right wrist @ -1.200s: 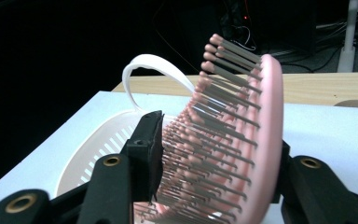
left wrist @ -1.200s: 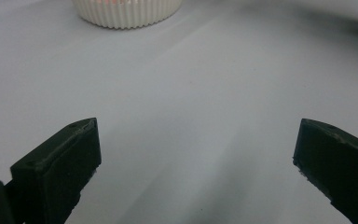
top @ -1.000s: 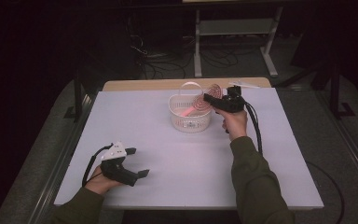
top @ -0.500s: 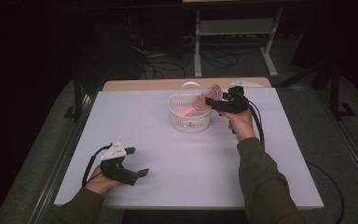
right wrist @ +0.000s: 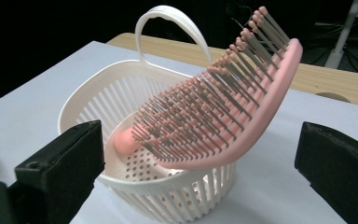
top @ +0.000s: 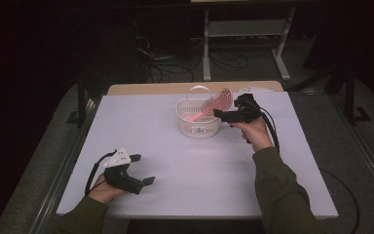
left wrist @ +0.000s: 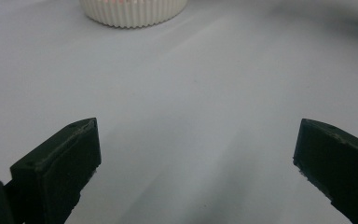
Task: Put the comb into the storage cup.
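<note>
- two grippers are at work over the white table, one in each of the person's hands.
- right gripper hangs near the far edge of the table, toward its right side, just beside the white basket and pointing at it.
- its jaws have just been opening and now stand wide apart, released; nothing is pressed between them.
- in the right gripper view the pink hairbrush sits ahead of the right gripper, framed between the two black fingers but clear of both pads.
- the hairbrush leans in the white basket: its handle end is down on the perforated bottom, and its wide bristled head rests on the rim nearest the gripper and sticks out above it, bristles turned up and to the left in that view.
- the basket's looped handle stands upright at its far side.
- in the high view the pink hairbrush rises out of the basket's right side, its head just beside the gripper's tips; whether they touch cannot be told there.
- left gripper rests near the near left corner of the table, well apart from the basket.
- its jaws are spread wide too, holding nothing; in the left gripper view bare table lies between the fingers and the foot of the basket shows far ahead.
</note>
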`<state>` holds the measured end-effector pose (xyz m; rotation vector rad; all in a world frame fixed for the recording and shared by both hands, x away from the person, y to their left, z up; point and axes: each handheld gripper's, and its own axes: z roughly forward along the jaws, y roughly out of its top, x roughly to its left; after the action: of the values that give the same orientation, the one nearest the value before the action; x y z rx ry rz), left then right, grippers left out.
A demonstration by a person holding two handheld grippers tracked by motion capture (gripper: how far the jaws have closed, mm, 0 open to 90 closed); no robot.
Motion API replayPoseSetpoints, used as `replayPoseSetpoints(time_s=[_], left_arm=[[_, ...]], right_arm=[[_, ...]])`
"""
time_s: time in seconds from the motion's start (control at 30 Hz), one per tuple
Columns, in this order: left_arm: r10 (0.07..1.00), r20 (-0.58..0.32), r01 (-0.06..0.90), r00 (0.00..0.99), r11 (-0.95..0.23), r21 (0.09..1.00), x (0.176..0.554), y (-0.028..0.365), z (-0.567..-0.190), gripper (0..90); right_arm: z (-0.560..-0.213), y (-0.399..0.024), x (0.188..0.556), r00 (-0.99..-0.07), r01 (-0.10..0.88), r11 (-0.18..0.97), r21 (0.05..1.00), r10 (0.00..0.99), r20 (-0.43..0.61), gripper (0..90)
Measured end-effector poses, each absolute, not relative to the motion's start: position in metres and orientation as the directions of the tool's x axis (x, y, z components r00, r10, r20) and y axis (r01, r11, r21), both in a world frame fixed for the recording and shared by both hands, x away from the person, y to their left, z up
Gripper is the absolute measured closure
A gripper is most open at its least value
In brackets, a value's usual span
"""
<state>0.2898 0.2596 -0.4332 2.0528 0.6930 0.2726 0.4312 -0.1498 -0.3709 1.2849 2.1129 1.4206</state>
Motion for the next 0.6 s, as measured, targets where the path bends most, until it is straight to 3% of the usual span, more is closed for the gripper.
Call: replayPoseSetpoints(time_s=[0.6], left_arm=[[0.561,-0.065,0.348,0.825,-0.415,0.841,0.297,0.261,-0.435,0.5]], right_arm=[[-0.376,-0.161,0.408,-0.6,0.509,0.173,0.843,0.774,0.203,0.9]])
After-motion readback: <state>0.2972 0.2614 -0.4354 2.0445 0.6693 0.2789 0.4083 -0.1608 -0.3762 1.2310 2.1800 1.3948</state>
